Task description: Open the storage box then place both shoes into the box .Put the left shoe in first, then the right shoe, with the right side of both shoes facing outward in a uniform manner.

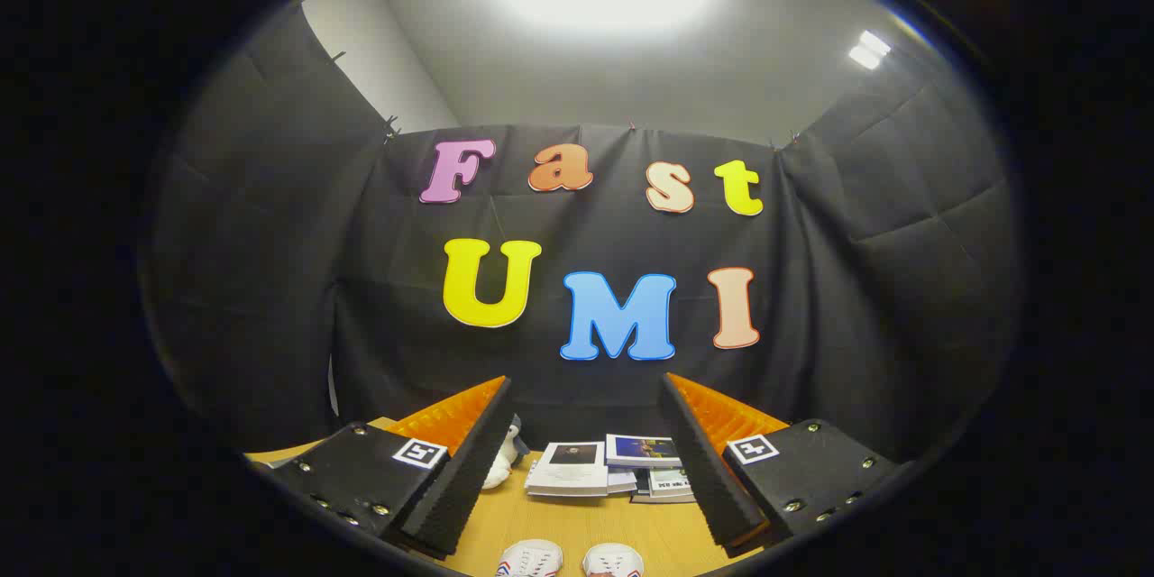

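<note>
My gripper (586, 397) is held high and level over a wooden table (586, 518), its two fingers spread wide apart with nothing between them. Low between the fingers, the toes of two white shoes (570, 559) show side by side on the table: the left-hand one (530, 558) carries red and blue stripes, the right-hand one (613, 560) a trace of red. Only their tips are visible. The shoes lie below and nearer than the fingertips.
Beyond the shoes, several books and booklets (609, 466) lie stacked on the table near the booth's black cloth wall. A small white plush toy (503, 462) stands beside the left finger. The black cloth closes the table off at the back and both sides.
</note>
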